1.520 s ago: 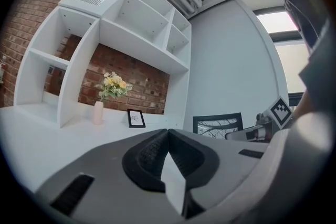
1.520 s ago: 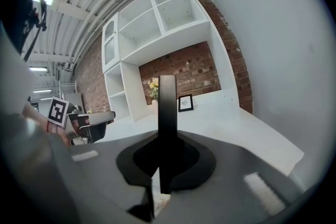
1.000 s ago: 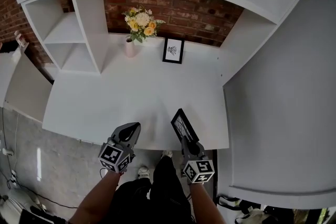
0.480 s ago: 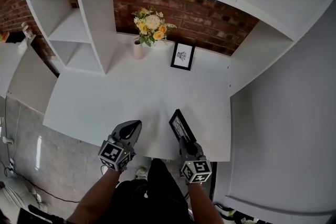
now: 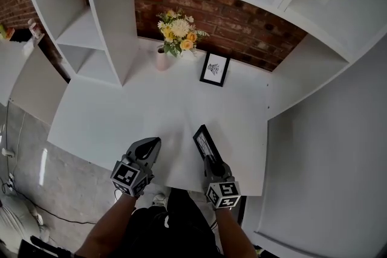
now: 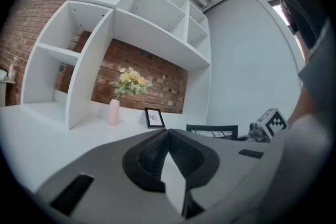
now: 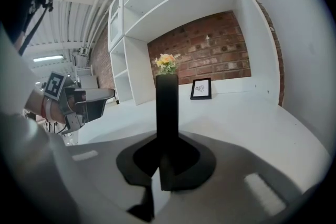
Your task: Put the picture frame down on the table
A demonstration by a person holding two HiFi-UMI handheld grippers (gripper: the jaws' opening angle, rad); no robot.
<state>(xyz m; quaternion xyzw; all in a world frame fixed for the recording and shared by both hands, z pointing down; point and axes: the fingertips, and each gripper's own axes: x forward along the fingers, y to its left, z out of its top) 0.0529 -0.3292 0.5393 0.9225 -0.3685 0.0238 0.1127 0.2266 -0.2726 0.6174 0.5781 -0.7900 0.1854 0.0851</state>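
Observation:
A black picture frame (image 5: pixel 206 144) is clamped edge-on in my right gripper (image 5: pixel 210 158) over the near edge of the white table (image 5: pixel 115 118). In the right gripper view the picture frame (image 7: pixel 167 107) rises as a dark upright bar from between the shut jaws. From the left gripper view the same picture frame (image 6: pixel 212 132) shows its print, at the right. My left gripper (image 5: pixel 147 152) hovers beside it at the table's front edge, jaws closed together with nothing in them. A second black frame (image 5: pixel 214 69) stands at the back by the brick wall.
A pink vase of yellow and white flowers (image 5: pixel 170 39) stands at the back, left of the standing frame. White shelving (image 5: pixel 91 33) closes the table's left side and a white panel (image 5: pixel 314 124) its right. Grey floor (image 5: pixel 42 172) lies below the front edge.
The head view has drifted, so the table's contents sit further right and the grippers lower in the picture. Both grippers keep their places and the frame stays held.

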